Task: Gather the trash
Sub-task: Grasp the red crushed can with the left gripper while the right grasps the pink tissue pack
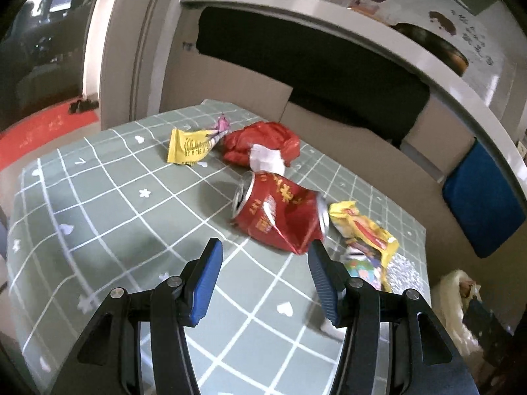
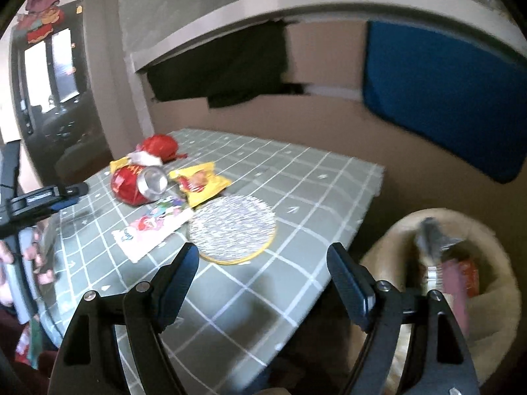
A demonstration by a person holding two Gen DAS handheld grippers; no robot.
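A crushed red can (image 1: 280, 217) lies on its side on the green checked tablecloth (image 1: 108, 217), just ahead of my left gripper (image 1: 265, 247). That gripper is open, with nothing between its blue pads (image 1: 206, 283). Right of the can lies a yellow wrapper (image 1: 362, 227); behind it are a red plastic bag (image 1: 260, 141) with white tissue (image 1: 265, 159) and another yellow wrapper (image 1: 189, 146). My right gripper (image 2: 263, 256) stands wide open and empty over the table's near edge, close to a silver round disc (image 2: 232, 227). A pink-and-white wrapper (image 2: 151, 233) lies beside the can (image 2: 141, 184).
A beige bin (image 2: 494, 263) holding some trash stands on the floor off the table's right side. A blue cushion (image 2: 438, 98) leans on the brown wall behind. The left gripper (image 2: 49, 197) shows at the left edge of the right wrist view.
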